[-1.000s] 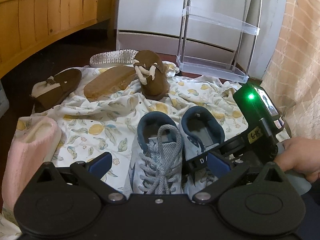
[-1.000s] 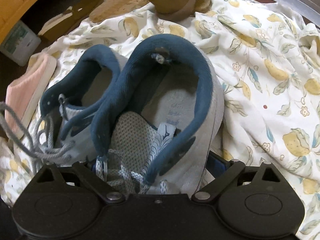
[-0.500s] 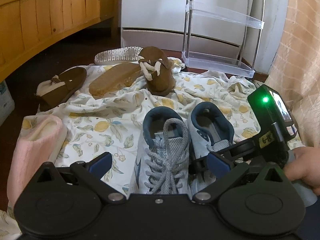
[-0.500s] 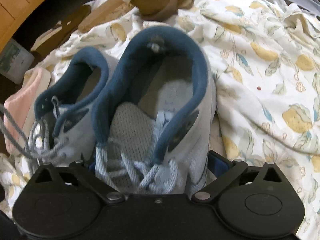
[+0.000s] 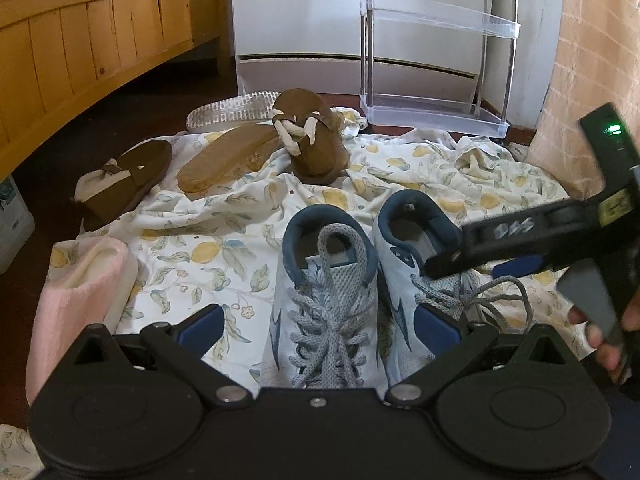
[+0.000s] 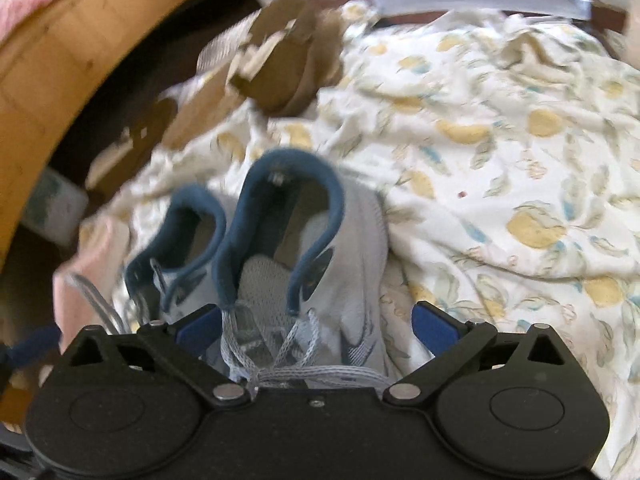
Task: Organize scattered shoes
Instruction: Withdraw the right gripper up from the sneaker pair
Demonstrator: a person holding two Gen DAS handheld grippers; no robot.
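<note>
Two pale blue sneakers with navy collars lie side by side on a lemon-print sheet (image 5: 224, 248), heels away from me. The left sneaker (image 5: 324, 312) has its laced toe between the fingers of my open left gripper (image 5: 318, 324), and neither pad touches it. The right sneaker (image 5: 412, 240) rests against its mate. In the blurred right wrist view, that right sneaker (image 6: 304, 264) lies below and ahead of my right gripper (image 6: 316, 326), whose pads stand wide apart and off the shoe. From the left wrist view, one of its fingers (image 5: 480, 240) hovers over the right sneaker, held by a hand (image 5: 600, 340).
Brown fur-lined slippers (image 5: 116, 184) (image 5: 316, 140), an upturned tan sole (image 5: 228, 160) and a white sole (image 5: 232, 110) lie farther back. A pink slipper (image 5: 80, 292) sits near left. A clear shelf rack (image 5: 436, 112) stands at the back right, a wooden bed frame (image 5: 80, 52) on the left.
My right gripper has pulled back and up off the right sneaker, which stays on the sheet beside its mate. The left gripper has shifted only slightly.
</note>
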